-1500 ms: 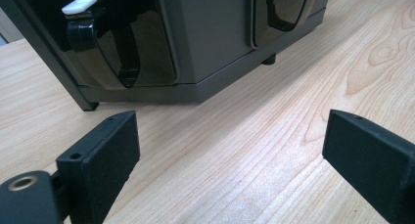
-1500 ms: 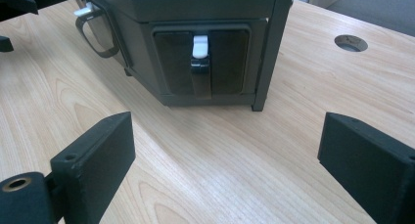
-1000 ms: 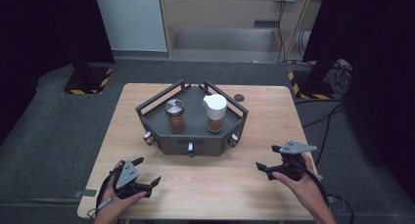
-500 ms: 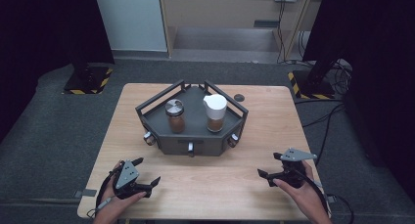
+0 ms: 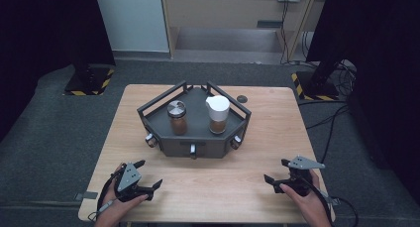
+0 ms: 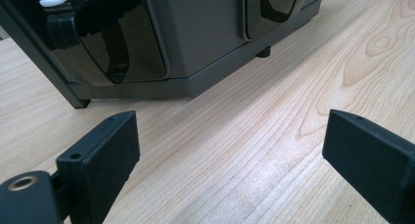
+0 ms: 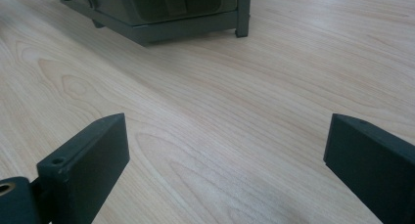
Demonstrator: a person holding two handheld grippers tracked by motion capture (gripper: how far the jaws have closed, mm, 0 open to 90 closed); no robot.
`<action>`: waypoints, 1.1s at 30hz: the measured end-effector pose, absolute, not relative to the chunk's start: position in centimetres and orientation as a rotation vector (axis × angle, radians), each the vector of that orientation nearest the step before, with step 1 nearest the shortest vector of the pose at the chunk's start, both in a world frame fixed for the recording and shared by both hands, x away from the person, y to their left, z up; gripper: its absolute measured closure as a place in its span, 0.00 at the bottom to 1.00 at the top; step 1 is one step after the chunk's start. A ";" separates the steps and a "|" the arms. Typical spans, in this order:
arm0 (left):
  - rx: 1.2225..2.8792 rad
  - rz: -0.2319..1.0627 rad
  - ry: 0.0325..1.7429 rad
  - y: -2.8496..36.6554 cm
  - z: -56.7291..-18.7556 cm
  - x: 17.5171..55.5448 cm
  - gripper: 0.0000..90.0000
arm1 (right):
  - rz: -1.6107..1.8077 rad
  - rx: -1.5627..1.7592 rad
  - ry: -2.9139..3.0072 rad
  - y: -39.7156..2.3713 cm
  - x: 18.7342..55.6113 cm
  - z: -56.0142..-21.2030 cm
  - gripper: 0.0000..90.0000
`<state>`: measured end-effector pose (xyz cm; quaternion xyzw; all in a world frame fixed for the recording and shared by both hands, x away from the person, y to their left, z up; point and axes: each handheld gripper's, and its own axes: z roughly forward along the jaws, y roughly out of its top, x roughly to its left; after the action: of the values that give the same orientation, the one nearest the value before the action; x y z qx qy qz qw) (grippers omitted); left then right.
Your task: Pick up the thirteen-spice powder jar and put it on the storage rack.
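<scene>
A dark grey six-sided stand (image 5: 163,119) sits mid-table. On it are a brown-filled jar with a metal lid (image 5: 177,118) and a jar with a white spouted cap (image 5: 218,114). My left gripper (image 5: 149,173) rests low at the near left corner, open, with bare wood between its jaws; in the left gripper view (image 6: 230,150) it faces the stand's front (image 6: 205,33). My right gripper (image 5: 276,170) is low at the near right. It is open, its jaws have just been opening, and nothing lies between them (image 7: 225,155). The stand's corner (image 7: 161,13) lies ahead of it.
The stand has small knobs (image 5: 192,150) along its front faces and raised rails around its back. A small dark round disc (image 5: 241,98) lies on the wooden table (image 5: 277,133) behind the stand's right side. Cables run across the floor at the right.
My right hand has sunk toward the tabletop and drawn back toward the near edge. The left hand, stand and jars have stayed put.
</scene>
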<state>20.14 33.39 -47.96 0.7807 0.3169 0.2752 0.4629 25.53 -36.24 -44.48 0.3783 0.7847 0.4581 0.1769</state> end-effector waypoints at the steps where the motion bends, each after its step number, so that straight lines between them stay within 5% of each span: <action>1: 1.921 0.677 0.779 33.4 -48.0 20.1 0.07 | 1.301 1.075 2.215 -36.3 25.4 -44.6 0.04; 33: 1.920 0.686 0.789 33.2 -47.8 20.1 0.07 | 1.360 1.108 2.036 -36.4 22.2 -46.8 0.04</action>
<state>20.06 33.22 -47.82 0.7799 0.3205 0.2788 0.4597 22.15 -36.45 -46.75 0.4017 0.7381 0.4931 0.2253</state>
